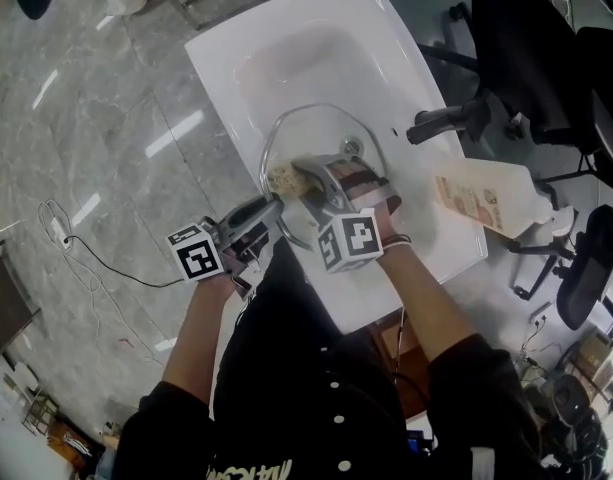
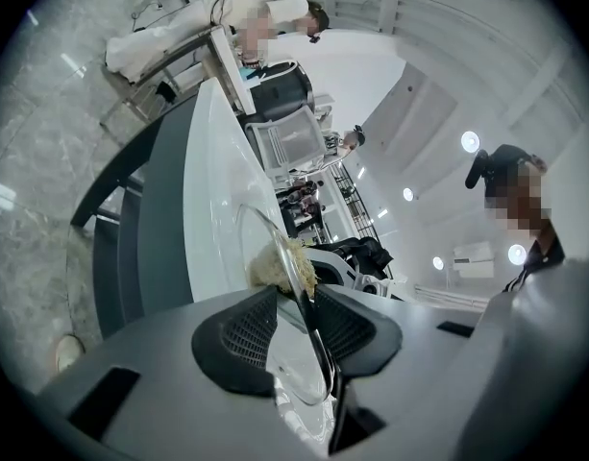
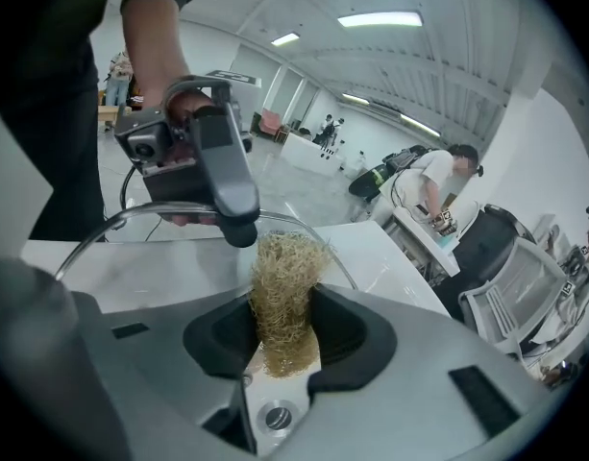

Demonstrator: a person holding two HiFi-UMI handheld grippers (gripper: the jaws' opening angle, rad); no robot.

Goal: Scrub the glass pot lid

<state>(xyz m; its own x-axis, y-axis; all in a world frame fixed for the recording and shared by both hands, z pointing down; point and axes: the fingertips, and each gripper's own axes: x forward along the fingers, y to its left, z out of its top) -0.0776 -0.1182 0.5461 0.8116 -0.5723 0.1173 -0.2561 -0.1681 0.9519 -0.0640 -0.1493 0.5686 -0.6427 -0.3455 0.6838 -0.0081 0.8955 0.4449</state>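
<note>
Both jaws were full: left gripper (image 2: 299, 320) clamped the glass pot lid (image 1: 316, 133), right gripper (image 3: 284, 329) pinched a fibre scrubber (image 3: 286, 277) against it (scrubbing apparently midway).

A black top (image 1: 306, 368) with long sleeves (image 1: 476, 378) is worn, and the sleeves are drawn back from the forearms. White lettering (image 1: 248, 466) is printed low on the front, and small white studs (image 1: 331, 383) are dotted over the cloth. A thin dark band (image 1: 399, 239) is worn at the right wrist. The left gripper (image 1: 274, 204) and the right gripper (image 1: 304, 172) are built with smooth grey bodies. Each is fitted with a white cube, the left cube (image 1: 196, 253) and the right cube (image 1: 348, 240), marked with black squares. The jaws are lined with black ribbed pads (image 3: 347, 329).
</note>
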